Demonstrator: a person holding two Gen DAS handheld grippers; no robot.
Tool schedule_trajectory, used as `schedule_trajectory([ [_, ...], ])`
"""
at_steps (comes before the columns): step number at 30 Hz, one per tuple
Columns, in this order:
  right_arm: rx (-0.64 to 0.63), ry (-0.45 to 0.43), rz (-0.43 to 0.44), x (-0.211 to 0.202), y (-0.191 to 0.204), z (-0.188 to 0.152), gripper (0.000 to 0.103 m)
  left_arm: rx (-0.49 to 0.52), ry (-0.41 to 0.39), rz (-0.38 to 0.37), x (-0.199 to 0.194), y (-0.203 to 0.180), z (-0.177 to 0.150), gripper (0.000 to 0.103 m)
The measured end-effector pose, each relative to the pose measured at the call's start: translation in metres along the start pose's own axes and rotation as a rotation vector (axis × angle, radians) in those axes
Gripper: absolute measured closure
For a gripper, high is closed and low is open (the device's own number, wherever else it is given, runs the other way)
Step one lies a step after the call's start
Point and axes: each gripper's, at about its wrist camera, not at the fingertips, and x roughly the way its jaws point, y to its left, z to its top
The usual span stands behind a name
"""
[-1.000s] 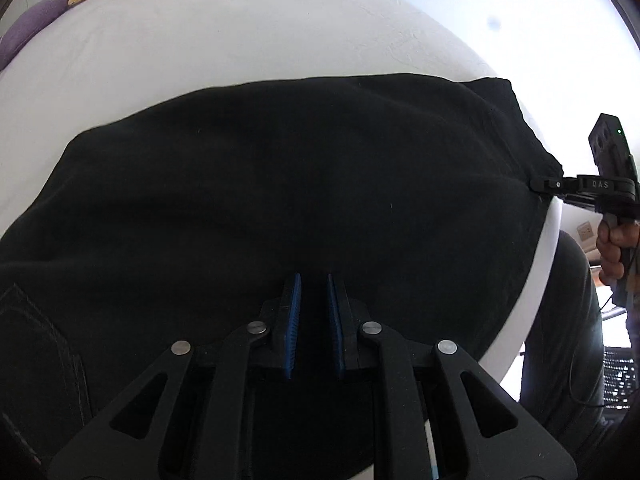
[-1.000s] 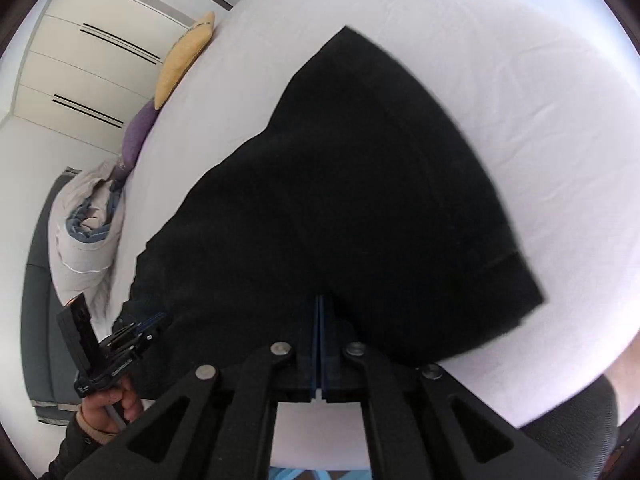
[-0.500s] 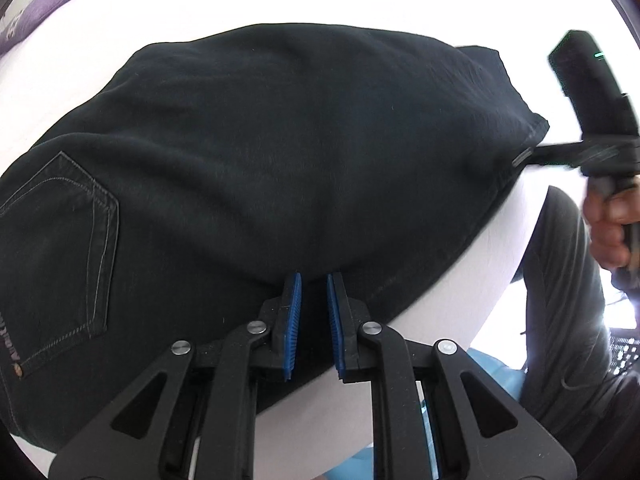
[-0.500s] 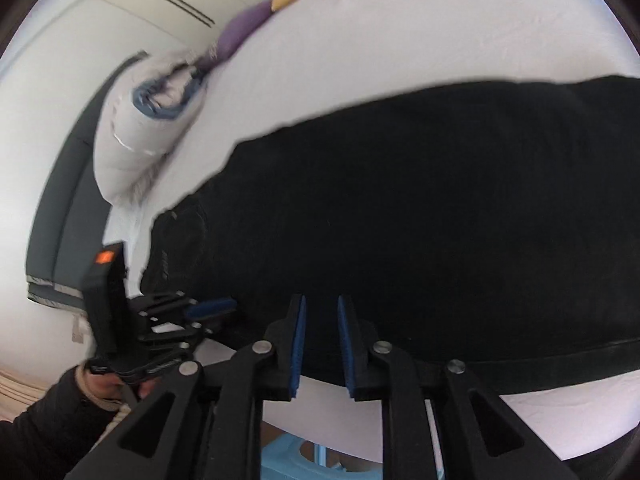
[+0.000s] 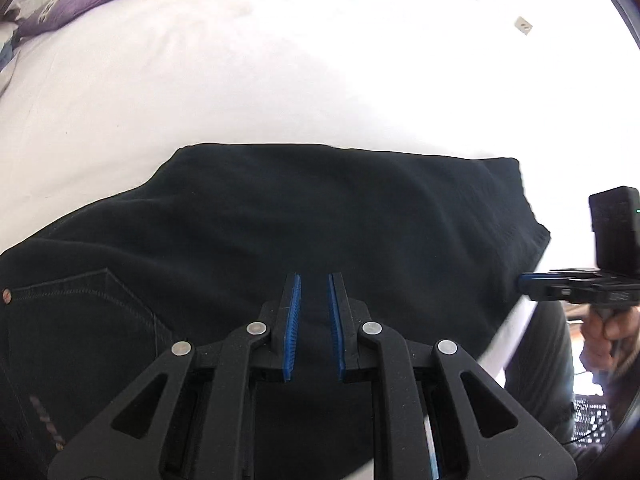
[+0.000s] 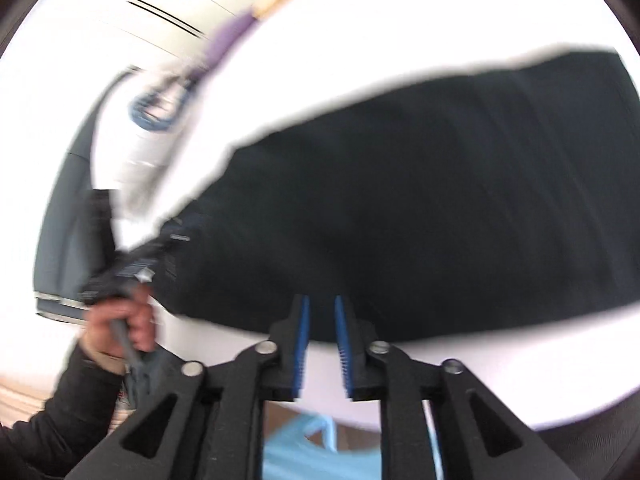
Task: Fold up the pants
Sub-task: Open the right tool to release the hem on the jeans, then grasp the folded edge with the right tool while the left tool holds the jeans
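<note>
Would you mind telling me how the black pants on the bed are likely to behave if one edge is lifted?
The black pants will probably flop and drape, since they lie flat with soft wrinkles. The stitched pocket suggests denim, so they are likely fairly heavy for cloth. They seem unlikely to slide far on the white bedsheet.

Left gripper [image 5: 314, 280] narrowly parted, angled down — right gripper [image 6: 322, 302] jaws opening, empty

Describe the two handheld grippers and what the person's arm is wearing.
Both the left gripper and right gripper are matte black linkage frames with silver rivets and ribbed blue pads. A black box with a green light tops the right one. Dark sleeve.
</note>
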Motion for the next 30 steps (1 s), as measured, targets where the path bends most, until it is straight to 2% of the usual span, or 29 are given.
schedule_trajectory([
  [1, -0.009, -0.002, 0.013, 0.007, -0.002, 0.006, 0.069, -0.007, 0.018, 0.038, 0.007, 0.006, 0.001, 0.09],
  [3, 0.039, 0.038, -0.064, 0.024, -0.024, 0.014, 0.067, -0.027, 0.051, 0.058, 0.021, 0.015, -0.008, 0.09],
  [4, 0.072, 0.065, -0.091, 0.033, -0.039, 0.014, 0.076, -0.035, 0.039, 0.048, 0.019, 0.02, -0.015, 0.09],
  [6, 0.138, 0.061, -0.077, 0.031, -0.067, 0.012, 0.103, -0.065, 0.022, 0.042, 0.01, 0.035, -0.029, 0.09],
  [7, 0.158, 0.043, -0.052, 0.025, -0.076, 0.011, 0.103, -0.072, 0.018, 0.032, 0.006, 0.042, -0.035, 0.09],
  [9, 0.158, 0.005, -0.089, 0.012, -0.085, 0.007, 0.103, -0.095, 0.01, -0.071, -0.003, 0.059, -0.041, 0.091],
  [10, 0.163, -0.01, -0.108, 0.002, -0.089, 0.006, 0.103, -0.099, 0.014, -0.064, -0.006, 0.062, -0.042, 0.09],
  [11, 0.17, -0.025, -0.14, -0.004, -0.089, 0.007, 0.103, -0.085, 0.02, 0.091, -0.009, 0.065, -0.038, 0.091],
  [12, 0.169, -0.041, -0.188, -0.016, -0.094, 0.006, 0.103, -0.081, 0.005, 0.151, -0.013, 0.068, -0.032, 0.091],
  [14, 0.161, -0.076, -0.198, -0.039, -0.092, 0.005, 0.094, -0.175, -0.057, 0.007, -0.027, 0.08, -0.02, 0.091],
  [16, 0.143, -0.077, -0.13, -0.036, -0.081, 0.009, 0.075, -0.163, -0.113, 0.019, -0.033, 0.069, 0.0, 0.091],
  [17, 0.128, -0.066, -0.089, -0.029, -0.074, 0.01, 0.074, -0.138, -0.127, 0.012, -0.032, 0.063, 0.009, 0.091],
  [19, 0.107, -0.037, -0.017, -0.006, -0.06, 0.013, 0.074, -0.098, -0.139, -0.036, -0.019, 0.048, 0.032, 0.091],
  [21, 0.106, -0.015, 0.012, 0.012, -0.057, 0.014, 0.074, -0.058, -0.09, -0.033, 0.015, 0.036, 0.045, 0.091],
  [23, 0.13, 0.003, -0.014, 0.024, -0.064, 0.014, 0.078, -0.013, -0.005, 0.085, 0.049, 0.025, 0.054, 0.091],
  [24, 0.141, -0.008, 0.0, 0.022, -0.07, 0.014, 0.087, -0.007, 0.025, 0.133, 0.063, 0.025, 0.054, 0.091],
  [26, 0.17, -0.035, -0.005, 0.007, -0.082, 0.011, 0.089, -0.041, -0.015, 0.085, 0.065, 0.035, 0.048, 0.091],
  [28, 0.18, -0.093, -0.038, -0.019, -0.098, 0.004, 0.09, -0.1, -0.036, 0.081, 0.062, 0.048, 0.043, 0.091],
  [29, 0.188, -0.131, -0.075, -0.032, -0.108, -0.001, 0.09, -0.122, -0.044, 0.04, 0.061, 0.055, 0.041, 0.091],
  [30, 0.211, -0.168, -0.113, -0.05, -0.122, -0.007, 0.094, -0.14, -0.049, 0.014, 0.059, 0.059, 0.039, 0.091],
])
